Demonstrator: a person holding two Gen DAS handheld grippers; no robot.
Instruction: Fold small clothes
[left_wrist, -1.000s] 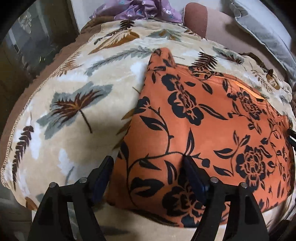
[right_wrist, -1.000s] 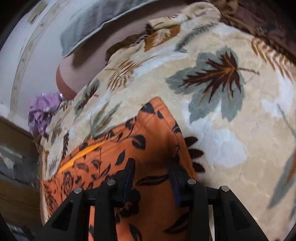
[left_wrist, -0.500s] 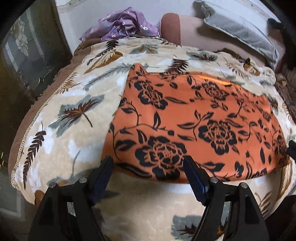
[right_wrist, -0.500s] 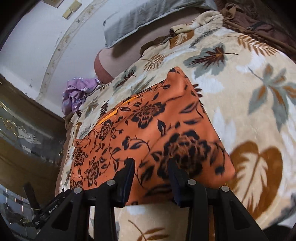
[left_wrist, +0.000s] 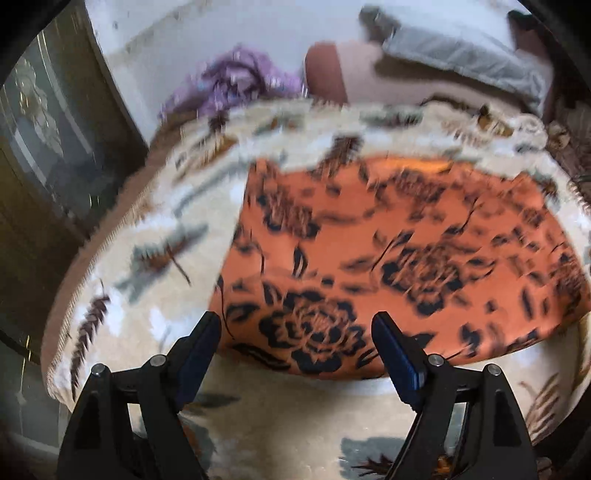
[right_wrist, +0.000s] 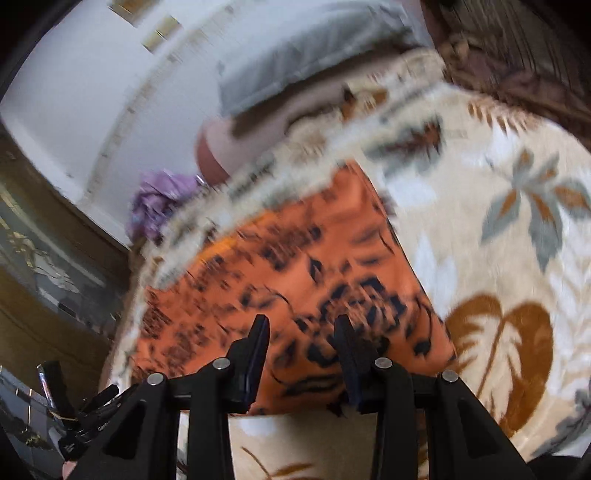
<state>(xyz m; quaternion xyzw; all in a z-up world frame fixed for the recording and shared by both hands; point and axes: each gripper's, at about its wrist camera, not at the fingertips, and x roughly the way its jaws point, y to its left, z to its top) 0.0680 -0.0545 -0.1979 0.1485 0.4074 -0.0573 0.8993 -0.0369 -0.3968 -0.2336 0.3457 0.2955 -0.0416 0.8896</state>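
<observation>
- Orange cloth with black flowers (left_wrist: 406, 251) lies folded flat on the cream leaf-print blanket (left_wrist: 155, 266).
- Your left gripper (left_wrist: 297, 347) hangs above the cloth's near edge, jaws opening, nothing clamped between them.
- Your right gripper (right_wrist: 301, 345) hovers above the same edge, fingers parted, gripping nothing.
- Purple fabric (left_wrist: 236, 81) sits at the blanket's far end.

Each tool, the left tool (left_wrist: 296, 334) and the right tool (right_wrist: 301, 332), is matte black with dark-blue pads and round silver screws.
</observation>
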